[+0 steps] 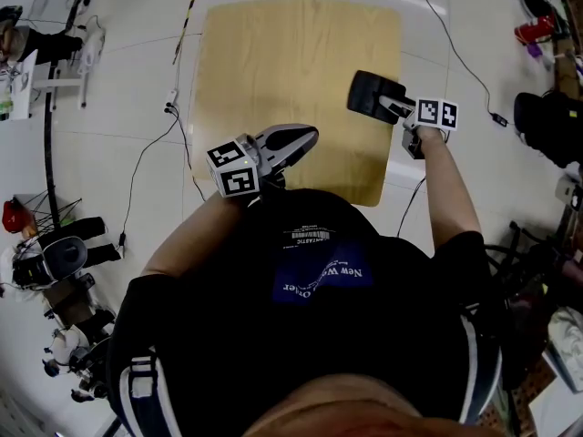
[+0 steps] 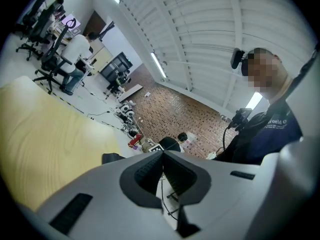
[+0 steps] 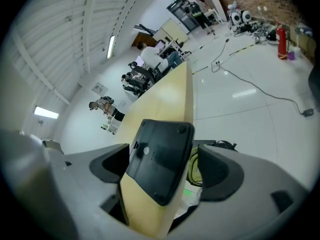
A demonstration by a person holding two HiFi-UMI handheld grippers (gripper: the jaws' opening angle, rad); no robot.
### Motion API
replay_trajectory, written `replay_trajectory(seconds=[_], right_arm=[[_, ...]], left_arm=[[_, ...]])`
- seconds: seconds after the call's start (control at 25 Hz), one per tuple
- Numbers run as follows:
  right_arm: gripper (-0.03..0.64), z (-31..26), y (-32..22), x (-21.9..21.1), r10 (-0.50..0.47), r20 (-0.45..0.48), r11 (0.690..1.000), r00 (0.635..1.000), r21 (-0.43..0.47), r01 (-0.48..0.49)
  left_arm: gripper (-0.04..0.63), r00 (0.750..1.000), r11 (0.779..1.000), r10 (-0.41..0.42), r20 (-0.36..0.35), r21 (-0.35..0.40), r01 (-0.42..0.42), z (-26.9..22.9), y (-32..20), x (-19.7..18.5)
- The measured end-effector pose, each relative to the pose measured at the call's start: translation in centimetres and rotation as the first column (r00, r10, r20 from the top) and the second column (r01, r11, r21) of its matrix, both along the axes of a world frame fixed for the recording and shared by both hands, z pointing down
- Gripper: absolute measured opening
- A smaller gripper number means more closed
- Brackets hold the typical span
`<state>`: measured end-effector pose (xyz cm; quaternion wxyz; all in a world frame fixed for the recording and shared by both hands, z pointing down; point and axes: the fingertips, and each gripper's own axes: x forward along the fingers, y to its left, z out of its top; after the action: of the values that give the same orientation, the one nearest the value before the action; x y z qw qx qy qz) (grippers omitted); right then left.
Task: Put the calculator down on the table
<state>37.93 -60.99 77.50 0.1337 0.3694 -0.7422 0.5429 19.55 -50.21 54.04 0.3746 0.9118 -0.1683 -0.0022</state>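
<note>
The black calculator (image 1: 373,96) lies underside up near the right edge of the pale wooden table (image 1: 273,62). In the right gripper view the calculator (image 3: 160,159) sits between the jaws of my right gripper (image 3: 164,170), its rubber feet showing. A gap shows on both sides, so the pads do not press it and the gripper is open. In the head view my right gripper (image 1: 387,106) reaches in from the table's right side. My left gripper (image 1: 310,137) hovers over the near edge of the table, its jaws shut with nothing between them (image 2: 162,154).
Cables and a power strip (image 1: 170,103) lie on the white floor left of the table. Office chairs (image 2: 45,54) and a seated person stand beyond the far end. A red extinguisher (image 3: 281,44) and clutter line the right side. Equipment (image 1: 55,258) sits at my left.
</note>
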Motion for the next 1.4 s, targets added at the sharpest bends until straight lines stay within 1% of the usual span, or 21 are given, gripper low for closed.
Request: replay_trajectory(seconds=[0.08,0.16,0.28,0.32,0.4,0.44,0.48,0.52,0.6,0.68,0.72,0.8,0.88,0.92,0.96,1.04,1.12,1.2,1.28,1.4], right_arm=[[0.4,-0.6,0.0,0.8,0.018,-0.015,1.0,1.0,0.012,-0.018],[0.399,-1.8,0.0,2.3,0.063,-0.042,0.997,0.997,0.048,-0.061],[0.399,-5.7,-0.3,4.2,0.146,-0.091,0.977,0.985,0.17,-0.13],[0.399,-7.6,-0.4,4.1,0.16,-0.088,0.966,0.983,0.22,-0.138],[0.399,-12.2,-0.1,2.7,0.147,-0.056,0.939,0.987,0.32,-0.122],[0.397,-14.6,0.1,1.6,0.127,-0.042,0.923,0.991,0.372,-0.102],[0.365,-17.0,0.4,0.4,0.105,-0.032,0.901,0.994,0.427,-0.081],[0.312,-19.4,0.7,-0.9,0.086,-0.024,0.873,0.996,0.483,-0.064],[0.184,-24.4,1.3,-3.6,0.057,0.0,0.809,0.998,0.586,-0.046],[0.085,-28.9,2.0,-6.8,0.029,0.026,0.748,0.999,0.662,-0.039],[0.036,-30.6,2.5,-8.6,0.017,0.031,0.723,0.999,0.69,-0.034],[-0.011,-32.9,3.8,-12.7,-0.005,0.015,0.68,1.0,0.733,-0.007],[-0.011,-34.3,4.9,-16.7,-0.028,-0.003,0.65,1.0,0.76,0.021],[-0.011,-34.8,5.4,-18.4,-0.039,0.0,0.642,0.999,0.767,0.025],[-0.011,-35.1,6.0,-20.1,-0.05,0.009,0.641,0.999,0.767,0.025],[-0.011,-34.6,7.6,-23.8,-0.076,0.025,0.655,0.997,0.755,0.031],[-0.011,-33.4,9.6,-27.4,-0.1,0.015,0.67,0.995,0.741,0.057],[-0.012,-32.5,11.2,-30.6,-0.101,0.006,0.678,0.995,0.732,0.064],[-0.012,-32.2,12.0,-32.8,-0.084,0.006,0.68,0.996,0.732,0.053],[-0.012,-32.6,12.1,-34.1,-0.063,-0.02,0.672,0.998,0.738,0.057]], left_arm=[[0.006,1.0,1.0,-0.013,0.002,0.012,0.013,-0.3,-0.1,-0.7],[0.006,1.0,0.999,-0.03,0.008,0.028,0.03,-0.6,-0.2,-1.4],[0.006,0.999,0.996,-0.053,0.011,0.07,0.053,-1.5,-0.5,-3.2],[0.006,0.998,0.994,-0.063,0.01,0.086,0.061,-2.0,-0.8,-4.0],[0.006,0.996,0.989,-0.083,0.01,0.12,0.081,-3.2,-1.3,-5.7],[0.006,0.996,0.986,-0.092,0.011,0.141,0.09,-3.9,-1.5,-6.6],[0.006,0.995,0.982,-0.099,0.011,0.166,0.096,-4.7,-1.6,-7.6],[0.006,0.995,0.976,-0.104,0.008,0.192,0.101,-5.4,-1.8,-8.6],[0.006,0.993,0.964,-0.115,0.001,0.242,0.111,-7.4,-2.2,-10.5],[0.006,0.992,0.95,-0.126,-0.001,0.289,0.121,-9.5,-2.7,-12.8],[0.006,0.991,0.943,-0.132,0.0,0.308,0.126,-10.5,-2.7,-14.2],[0.006,0.991,0.932,-0.136,-0.002,0.339,0.129,-12.0,-2.5,-17.6],[0.006,0.992,0.92,-0.124,-0.014,0.374,0.12,-13.4,-2.4,-20.5],[0.006,0.993,0.913,-0.116,-0.019,0.391,0.115,-13.9,-2.5,-21.7],[0.006,0.994,0.908,-0.108,-0.021,0.406,0.108,-14.4,-2.4,-22.8],[0.006,0.995,0.899,-0.095,-0.013,0.428,0.092,-14.7,-1.7,-25.1],[0.006,0.997,0.896,-0.078,-0.004,0.438,0.072,-14.6,-0.4,-27.3],[0.006,0.998,0.898,-0.055,0.002,0.437,0.049,-14.0,0.9,-29.8],[0.006,0.999,0.903,-0.037,0.0,0.429,0.033,-13.3,1.7,-32.2],[0.006,1.0,0.91,-0.026,-0.017,0.413,0.031,-12.8,1.8,-33.7]])
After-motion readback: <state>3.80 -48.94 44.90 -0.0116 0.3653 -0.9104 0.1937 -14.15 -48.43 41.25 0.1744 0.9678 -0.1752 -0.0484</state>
